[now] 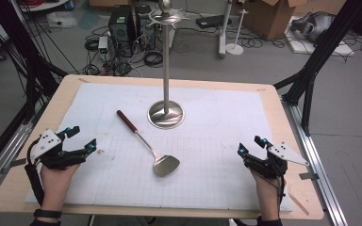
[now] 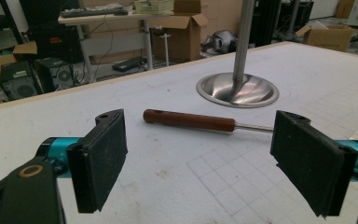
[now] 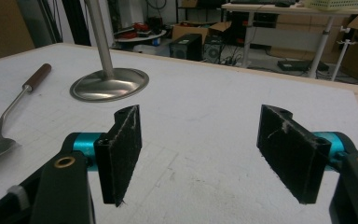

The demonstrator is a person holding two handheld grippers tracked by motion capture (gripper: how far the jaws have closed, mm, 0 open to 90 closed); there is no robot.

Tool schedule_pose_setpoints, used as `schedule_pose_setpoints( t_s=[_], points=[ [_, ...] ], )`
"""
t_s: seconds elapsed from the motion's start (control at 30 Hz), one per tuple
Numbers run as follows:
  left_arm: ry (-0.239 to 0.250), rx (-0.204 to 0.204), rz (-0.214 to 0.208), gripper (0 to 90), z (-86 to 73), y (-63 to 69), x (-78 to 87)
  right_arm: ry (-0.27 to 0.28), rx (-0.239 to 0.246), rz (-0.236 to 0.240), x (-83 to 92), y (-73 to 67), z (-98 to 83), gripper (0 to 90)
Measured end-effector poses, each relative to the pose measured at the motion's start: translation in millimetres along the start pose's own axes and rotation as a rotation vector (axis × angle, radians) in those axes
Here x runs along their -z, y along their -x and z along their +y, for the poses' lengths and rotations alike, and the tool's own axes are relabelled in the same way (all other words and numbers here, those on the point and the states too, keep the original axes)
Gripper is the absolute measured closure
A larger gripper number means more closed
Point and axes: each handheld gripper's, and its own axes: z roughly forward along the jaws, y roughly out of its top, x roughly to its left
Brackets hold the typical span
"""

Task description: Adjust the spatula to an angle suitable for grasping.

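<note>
So right now the metal spatula with the reddish-brown wooden handle (image 1: 143,143) lies flat on the white gridded foam mat (image 1: 217,141), between both hands and just beside the shiny steel stand base (image 1: 166,114). Left gripper (image 1: 80,139) and right gripper (image 1: 252,145) both sit wide open, holding nothing. Looks light and stiff; I'd grab the matte wooden handle, since the thin polished shaft seems slippery.

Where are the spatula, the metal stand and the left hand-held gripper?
spatula (image 1: 166,165), high view, on its blade.
metal stand (image 1: 166,114), high view, on its round base.
left hand-held gripper (image 1: 81,139), high view, midway between its open jaw tips.
</note>
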Motion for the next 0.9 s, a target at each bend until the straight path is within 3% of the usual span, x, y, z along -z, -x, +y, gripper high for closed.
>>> schedule_pose_setpoints(
  t_s=[0.4, 0.67, 0.9],
  points=[
    [0.006, 0.004, -0.001, 19.1, 1.8, -2.0, 3.3, 0.002, 0.000, 0.008, 0.4, -3.2, 3.4, 29.1],
    [0.014, -0.001, -0.013, 19.1, 2.6, -1.6, 3.5, 0.014, -0.032, 0.032, -0.7, -5.0, 4.1, 28.3],
    [0.019, -0.002, -0.015, 19.3, 5.7, -2.3, 5.8, 0.005, -0.020, 0.041, -4.0, -8.0, 7.0, 27.7]
  ],
)
